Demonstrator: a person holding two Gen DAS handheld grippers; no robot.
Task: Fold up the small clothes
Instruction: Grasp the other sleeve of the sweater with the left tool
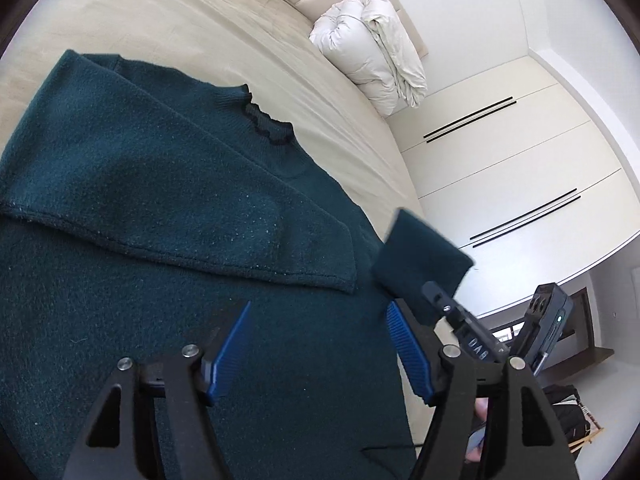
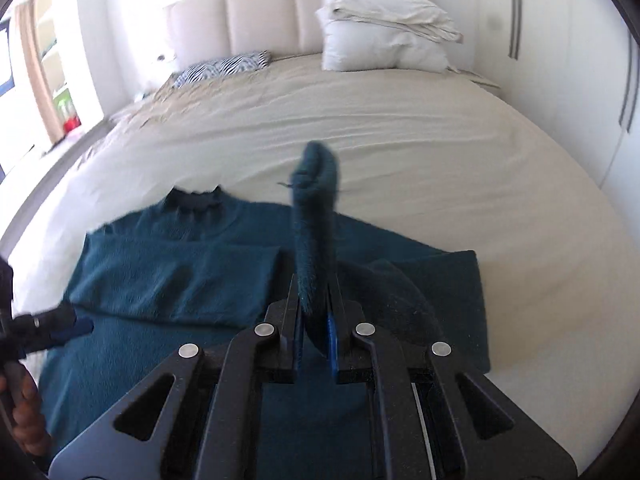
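A fuzzy teal knit sweater (image 2: pixel 168 280) lies flat on the beige bed sheet (image 2: pixel 400 140), one sleeve folded across. Left gripper (image 1: pixel 320 344) hovers open, empty — right gripper (image 2: pixel 316 320) pinches the other sleeve (image 2: pixel 314 216), lifted.

A wide bed (image 2: pixel 400 128) with a smooth beige sheet carried everything. A dark teal knitted sweater (image 1: pixel 140 168) lay flat on the near part of the sheet, with its ribbed collar (image 2: pixel 196 200) pointing toward the padded beige headboard (image 2: pixel 260 12). One sleeve (image 1: pixel 192 216) lay folded across the chest of the sweater. At the far end, close to the headboard, a rolled white duvet (image 2: pixel 380 28) rested on the sheet. A small cushion with black and white zebra stripes (image 2: pixel 224 66) lay at the other side, beside a wrinkled tan cloth (image 2: pixel 180 96).
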